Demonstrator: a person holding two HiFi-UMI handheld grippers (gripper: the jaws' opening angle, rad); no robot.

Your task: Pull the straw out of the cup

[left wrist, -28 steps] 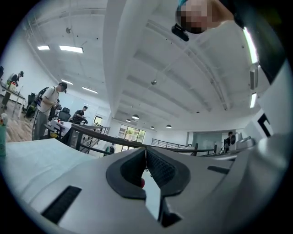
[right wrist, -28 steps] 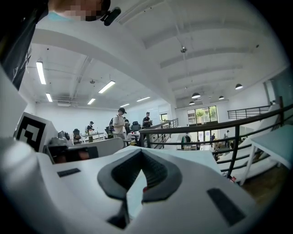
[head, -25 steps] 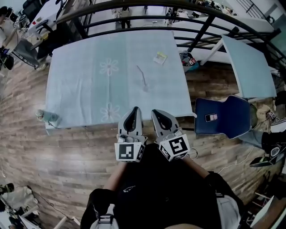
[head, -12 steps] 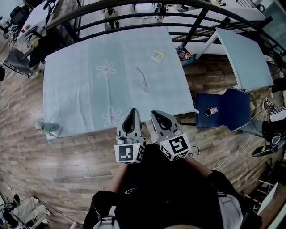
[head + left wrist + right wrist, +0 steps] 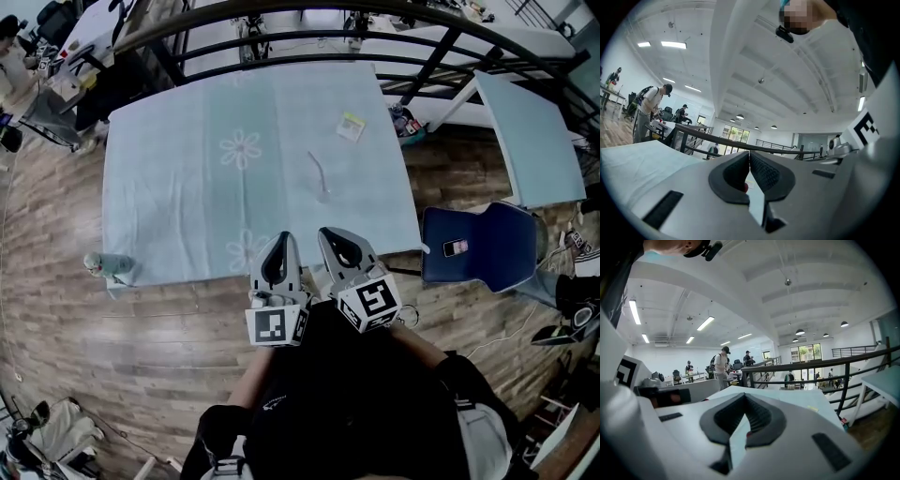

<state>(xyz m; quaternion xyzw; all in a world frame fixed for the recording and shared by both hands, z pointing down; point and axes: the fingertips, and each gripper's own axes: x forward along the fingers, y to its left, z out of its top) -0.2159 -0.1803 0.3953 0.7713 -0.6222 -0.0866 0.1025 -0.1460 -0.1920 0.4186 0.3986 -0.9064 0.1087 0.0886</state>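
Note:
A thin pale straw lies flat on the light blue tablecloth, right of the middle of the table. I see no cup around it. My left gripper and right gripper are held side by side over the table's near edge, well short of the straw. Both are shut with nothing between the jaws. In the left gripper view the left gripper's dark pads meet at the tips. The right gripper's pads also meet in its own view. Both point out across the table.
A small yellow-white packet lies on the cloth beyond the straw. A crumpled pale object sits at the table's near left corner. A blue chair holding a phone stands to the right, with a second table beyond it. A black railing runs behind the table.
The view has shifted, so the table sits slightly further right and lower in the frame. Both grippers reach a little further over its near edge, still shut and side by side.

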